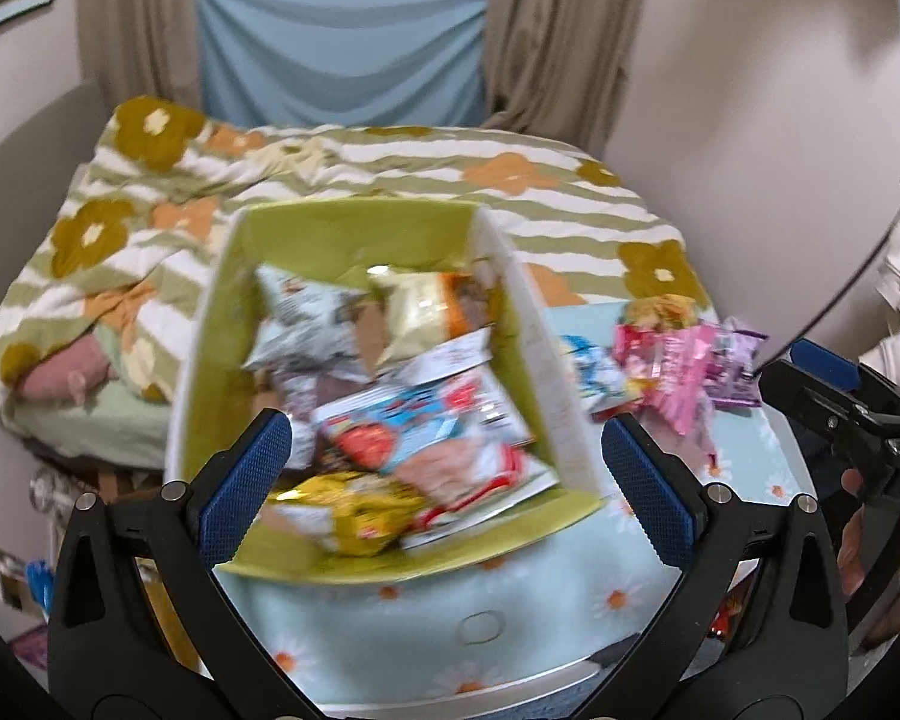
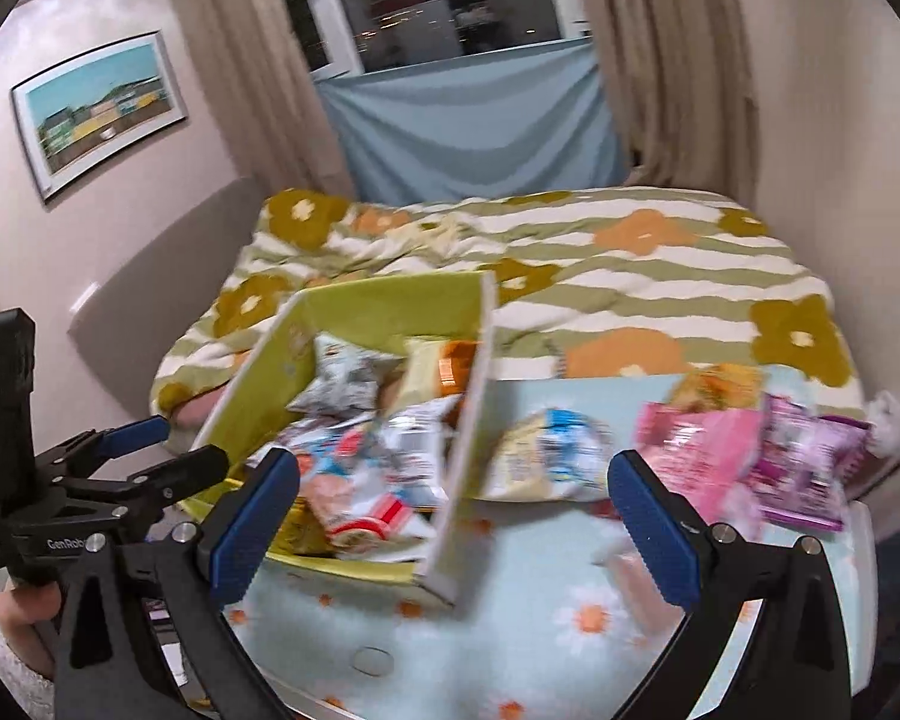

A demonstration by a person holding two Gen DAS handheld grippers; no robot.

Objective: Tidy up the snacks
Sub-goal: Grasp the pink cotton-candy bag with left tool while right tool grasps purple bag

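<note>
- left wrist view: the left gripper (image 1: pixel 444 480) is spread wide with nothing between its blue pads (image 1: pixel 247 483), poised above the near end of the green box (image 1: pixel 354 234).
- the right gripper (image 1: pixel 834 414) shows at the right edge, black with a blue tip, a hand (image 1: pixel 858 534) curled under its handle; from here i cannot tell how its jaws stand.
- the box sits on a pale blue daisy-print cloth (image 1: pixel 510 618) and is heaped with snack packets (image 1: pixel 426 414), among them a yellow packet (image 1: pixel 354 510) at its near end and a silver packet (image 1: pixel 300 324) toward its far end; all are blurred.
- loose packets, a blue-and-white packet (image 1: pixel 600 372) and a pink packet (image 1: pixel 678 372), lie on the cloth right of the box, outside it.
- beyond lies a bed with a striped flower quilt (image 1: pixel 390 162), beige curtains (image 1: pixel 546 30) and a blue sheet (image 1: pixel 342 54) hung below the window.
- right wrist view: the right gripper (image 2: pixel 453 516) is also spread wide and empty, over the right wall of the green box (image 2: pixel 390 306).
- the left gripper (image 2: pixel 138 450) comes in from the left edge, its fingers apart, close beside the box's left wall.
- the blue-and-white packet (image 2: pixel 546 456) lies just right of the box; the pink packet (image 2: pixel 708 456) and a purple packet (image 2: pixel 810 468) lie further right, near the cloth's edge.
- bare daisy-print cloth (image 2: pixel 510 648) lies open in front of the box.
- a framed picture (image 2: pixel 99 108) hangs on the left wall.
</note>
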